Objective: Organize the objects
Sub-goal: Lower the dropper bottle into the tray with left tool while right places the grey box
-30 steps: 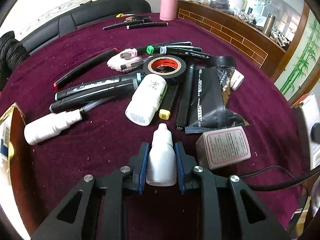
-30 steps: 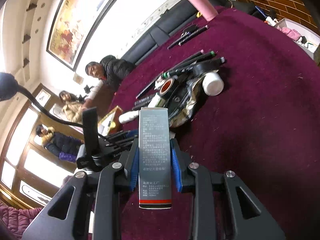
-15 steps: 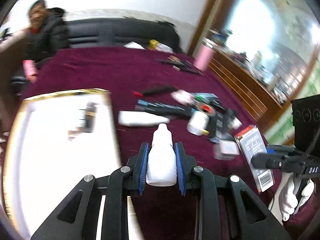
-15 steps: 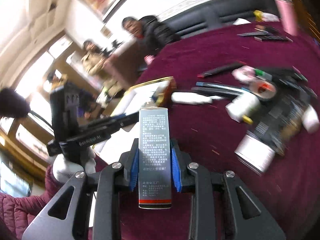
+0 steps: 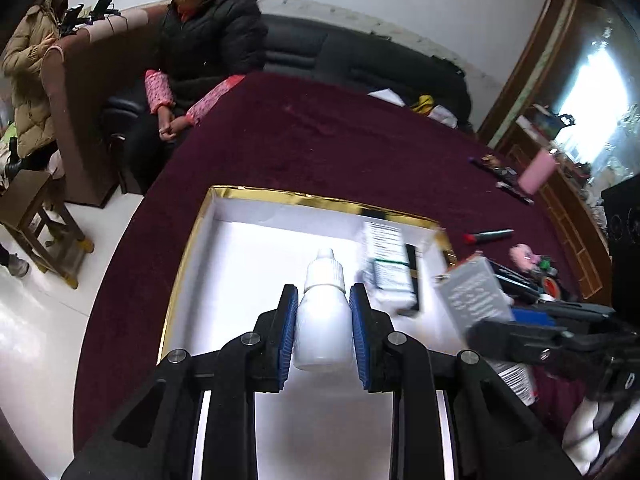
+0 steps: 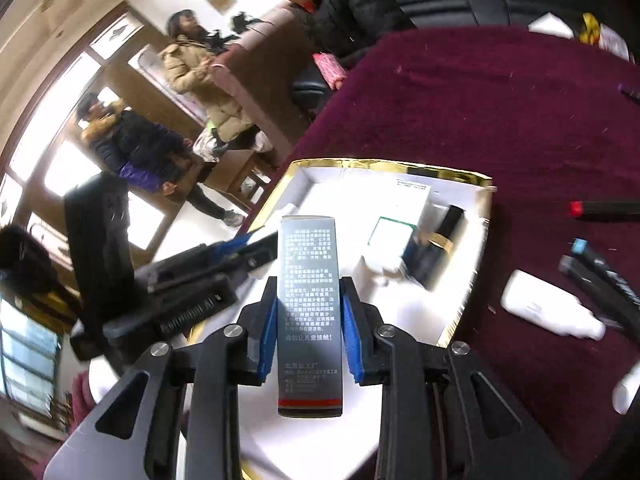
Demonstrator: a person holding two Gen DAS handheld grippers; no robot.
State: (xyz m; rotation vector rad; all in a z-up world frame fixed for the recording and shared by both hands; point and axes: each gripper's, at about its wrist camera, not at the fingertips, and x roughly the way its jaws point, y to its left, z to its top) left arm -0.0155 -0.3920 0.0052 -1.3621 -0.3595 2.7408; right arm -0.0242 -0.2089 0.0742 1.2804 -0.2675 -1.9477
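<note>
Fingers [image 5: 288, 312] gripping dropper bottle [image 5: 322, 312], box [image 5: 320, 202] below

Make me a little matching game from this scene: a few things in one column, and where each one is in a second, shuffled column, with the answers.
Things:
1. white dropper bottle
2. grey carton
3. red-capped marker
4. white-and-green packet

Places:
A. lying inside the gold-rimmed box
B. clamped in the right gripper
C. lying on the maroon tablecloth
D. clamped in the left gripper

Pairs: 1-D, 2-B, 3-C, 4-A
</note>
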